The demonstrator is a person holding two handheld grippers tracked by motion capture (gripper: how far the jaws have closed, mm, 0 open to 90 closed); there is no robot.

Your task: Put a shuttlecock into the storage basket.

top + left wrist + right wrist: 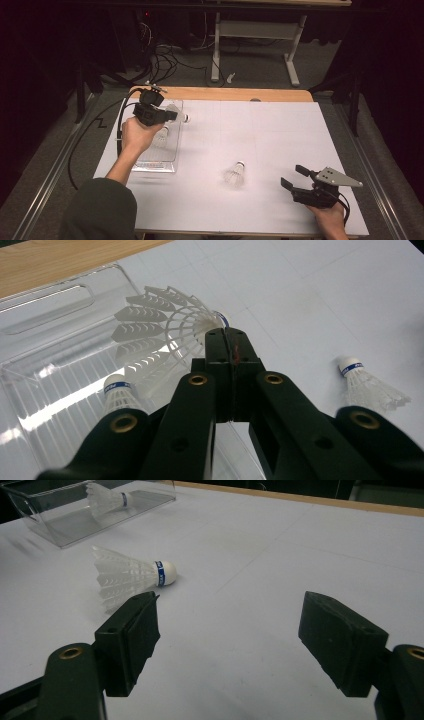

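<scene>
a: our left gripper [231, 335] is clenched on a shuttlecock's [165, 320] skirt near the cork, above the clear plastic tray [176, 131], likely so it can drop inside.
b: a second shuttlecock [119, 392] already lies in that tray. another one [235, 173] rests on the white table [280, 130], mid-way across.
a: and our right gripper [294, 176] sits released, jaws wide, pointed at that loose one, probably readied for it.

The tray [60, 315] is clear glossy plastic. Each shuttlecock [131, 575] has a white plastic skirt. The tabletop [280, 135] is matt white with a wooden edge. The fingers [345, 640] are matt black.
</scene>
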